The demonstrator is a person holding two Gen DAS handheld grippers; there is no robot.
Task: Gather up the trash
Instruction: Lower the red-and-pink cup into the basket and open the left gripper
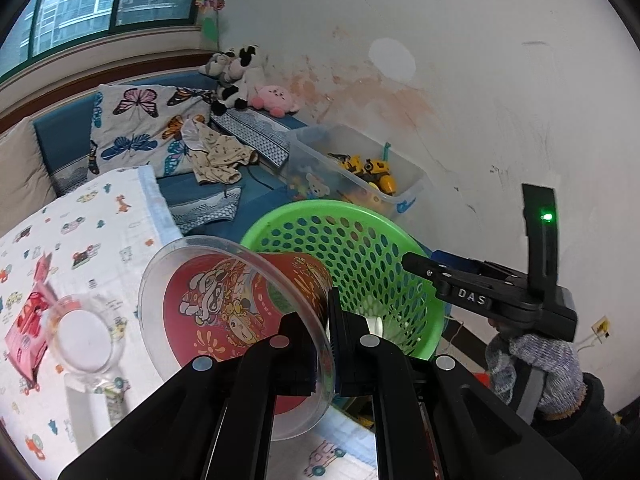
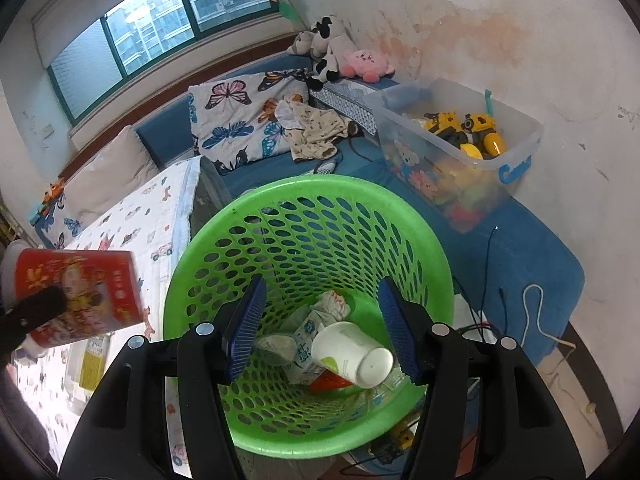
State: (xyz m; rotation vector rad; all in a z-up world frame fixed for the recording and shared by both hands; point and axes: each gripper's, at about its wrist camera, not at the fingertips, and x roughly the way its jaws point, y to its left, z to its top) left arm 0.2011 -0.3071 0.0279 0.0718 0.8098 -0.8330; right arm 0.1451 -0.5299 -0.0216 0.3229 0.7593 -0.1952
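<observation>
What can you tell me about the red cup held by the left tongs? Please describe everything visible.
The red cup looks like clear plastic with a red printed sleeve of cartoon figures. It lies tilted on its side, its wide open rim toward the camera. The left tongs are shut on its rim wall, one finger inside, one outside. It is held above the patterned cloth, just beside the green basket, not yet inside. It looks empty.

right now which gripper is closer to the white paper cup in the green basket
Right. The right gripper hangs open over the green basket, with the white paper cup right below between its fingers. The left gripper is off beside the basket, clamped on the red cup's rim.
</observation>
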